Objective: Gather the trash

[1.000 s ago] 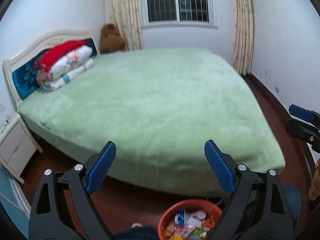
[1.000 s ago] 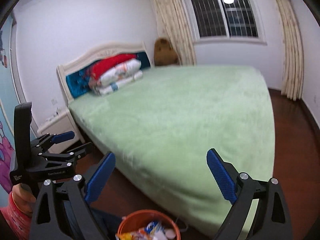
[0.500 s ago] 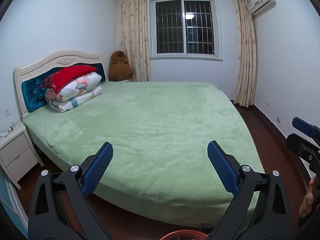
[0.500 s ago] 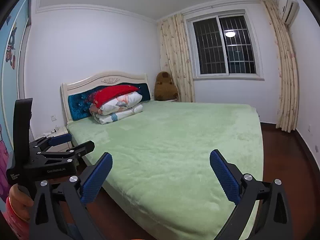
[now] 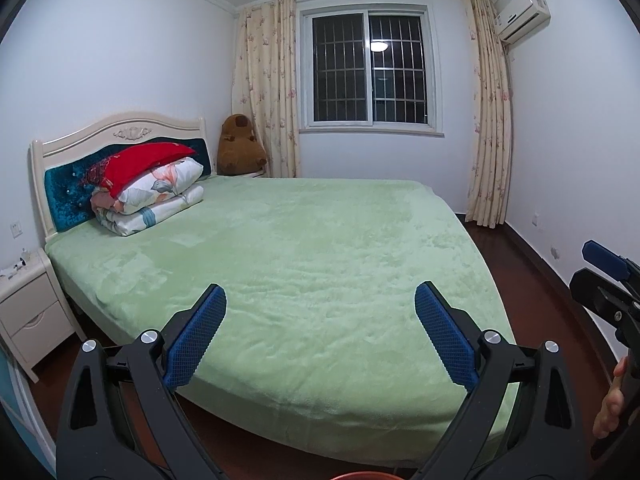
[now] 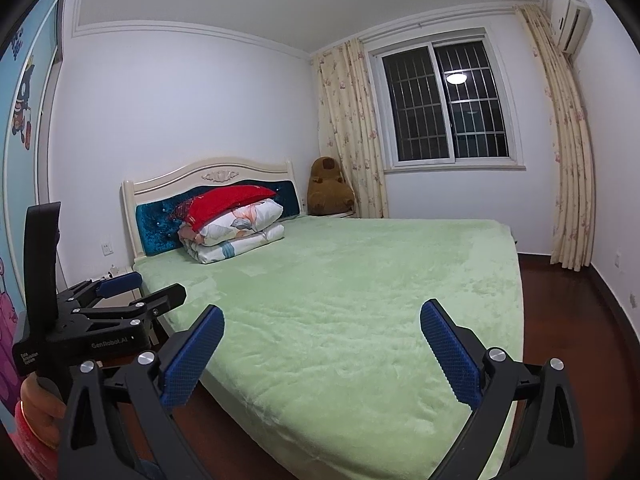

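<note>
Left wrist: bin rim (image 5: 360, 477) barely visible, axis unclear.

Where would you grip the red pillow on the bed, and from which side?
Probably the red pillow by its tapered corner toward the window: it is thin and overhangs the quilts, so jaws could close over it. Come from the foot of the bed, roughly level; its other end sits by the headboard.

We see each hand-held gripper built of black plastic arms, silver screws at the joints and blue cross-hatched pads: left hand-held gripper (image 5: 320, 336), right hand-held gripper (image 6: 322, 354). The left one bears white "GenRobot.AI" lettering. A red sleeve (image 6: 28, 444) shows.
</note>
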Tool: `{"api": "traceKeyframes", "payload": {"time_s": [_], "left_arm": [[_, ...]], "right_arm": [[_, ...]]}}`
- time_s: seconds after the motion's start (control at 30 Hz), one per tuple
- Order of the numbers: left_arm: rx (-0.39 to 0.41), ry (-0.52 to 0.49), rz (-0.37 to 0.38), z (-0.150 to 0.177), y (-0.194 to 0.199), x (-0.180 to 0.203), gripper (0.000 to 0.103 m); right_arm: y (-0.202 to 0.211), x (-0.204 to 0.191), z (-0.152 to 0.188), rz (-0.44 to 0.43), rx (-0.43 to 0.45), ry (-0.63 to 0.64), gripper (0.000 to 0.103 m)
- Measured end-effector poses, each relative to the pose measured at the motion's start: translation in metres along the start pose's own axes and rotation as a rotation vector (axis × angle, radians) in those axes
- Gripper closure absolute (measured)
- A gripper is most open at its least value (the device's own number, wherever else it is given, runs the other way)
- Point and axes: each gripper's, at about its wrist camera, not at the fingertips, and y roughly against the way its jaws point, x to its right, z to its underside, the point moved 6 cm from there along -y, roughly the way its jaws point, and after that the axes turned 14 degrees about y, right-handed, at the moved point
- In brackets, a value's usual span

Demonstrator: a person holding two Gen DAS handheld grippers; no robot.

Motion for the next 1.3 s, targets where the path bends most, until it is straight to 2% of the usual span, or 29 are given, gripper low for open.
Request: {"api": "traceKeyframes", "payload": {"time_s": [1.3], "left_arm": [[-0.008, 0.003, -0.008, -0.0010, -0.0010, 0.0075, 0.010]], "right_arm": [[-0.0035, 0.0052, 0.0048, -0.014, -0.032, -0.016, 0.006]]}}
